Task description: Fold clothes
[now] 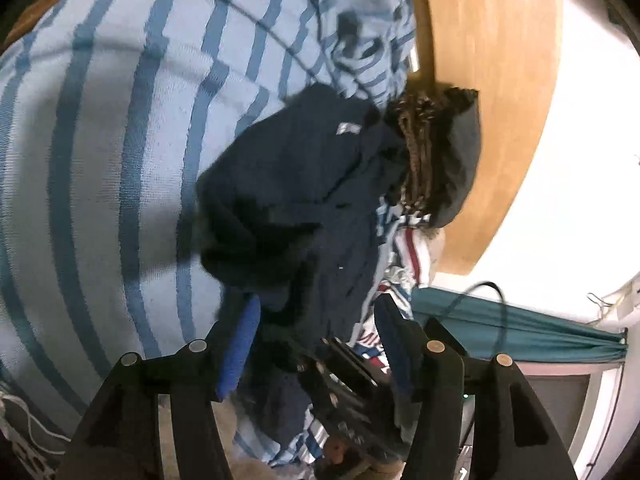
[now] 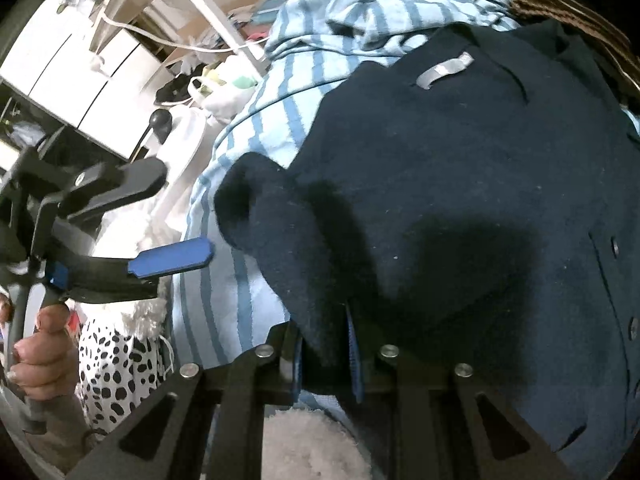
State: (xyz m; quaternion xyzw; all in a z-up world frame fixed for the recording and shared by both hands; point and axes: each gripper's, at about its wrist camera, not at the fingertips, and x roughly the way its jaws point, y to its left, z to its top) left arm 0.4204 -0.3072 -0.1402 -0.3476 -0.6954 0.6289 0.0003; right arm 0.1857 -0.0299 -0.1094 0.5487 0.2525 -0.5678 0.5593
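Plainly the navy garment (image 2: 460, 184) is the thing in hand: it lies spread and rumpled over a blue-striped cloth (image 1: 100, 140) that covers the work surface, its grey neck label (image 2: 444, 70) facing up and a row of buttons (image 2: 624, 284) near the right of the right wrist view. One thick fold of its near edge runs down between the pads of the right gripper (image 2: 324, 364), which pinch it. The left gripper (image 1: 316, 316) stands with its fingers spread, blue pad (image 2: 172, 258) bare, just beside the garment's corner and holding nothing.

What could go wrong — the pinch looks to take a bunched hem rather than one clean layer, so a pull may drag a doubled wad and leave the fold crooked. The striped cloth sits directly under the navy fabric; a low grab by the open left gripper could catch both and haul the cover along. A loose sleeve or corner, held by one gripper only, may also droop and twist.

Room is tight. To the left, past the striped cloth's edge, hang a spotted fabric (image 2: 116, 360) and white cables (image 2: 168, 40) beside white drawers (image 2: 80, 92). On the other side a heap of other clothes (image 1: 404, 240) lies touching the garment. The striped expanse ahead of the left gripper is the freest ground — that, I judge, is where a fold has space.
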